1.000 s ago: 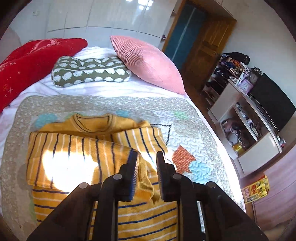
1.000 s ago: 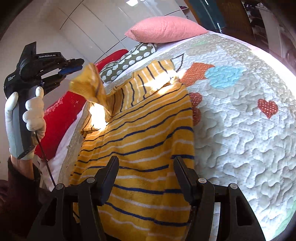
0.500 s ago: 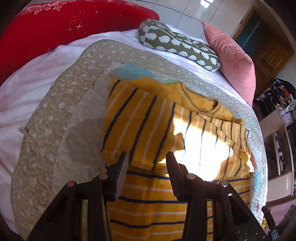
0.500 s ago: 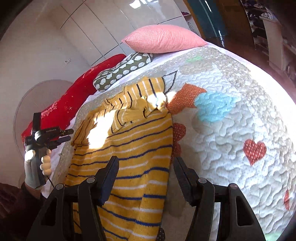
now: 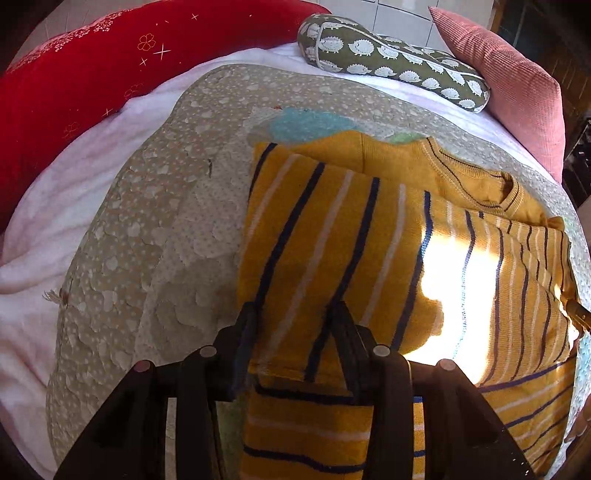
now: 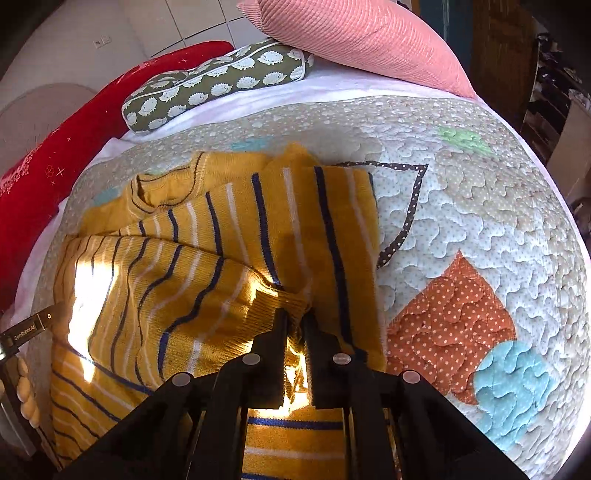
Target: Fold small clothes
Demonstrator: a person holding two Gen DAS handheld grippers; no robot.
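A small yellow sweater (image 5: 369, 236) with navy and white stripes lies on the quilt, both sleeves folded across its chest. It also shows in the right wrist view (image 6: 221, 251). My left gripper (image 5: 293, 314) is open, its fingers either side of the folded left sleeve's cuff end, low over the cloth. My right gripper (image 6: 294, 317) is shut on a bunched fold of the sweater at the right sleeve's cuff. The sweater's hem is hidden under both grippers.
The patchwork quilt (image 6: 461, 229) covers the bed. A red cushion (image 5: 74, 81), a green hedgehog-print pillow (image 5: 391, 62) and a pink pillow (image 6: 354, 33) line the far edge. The bed edge and dark furniture lie at the right.
The left gripper let go of the left sleeve, which now lies folded, and dropped low over it. The right gripper moved forward and closed on the right sleeve.
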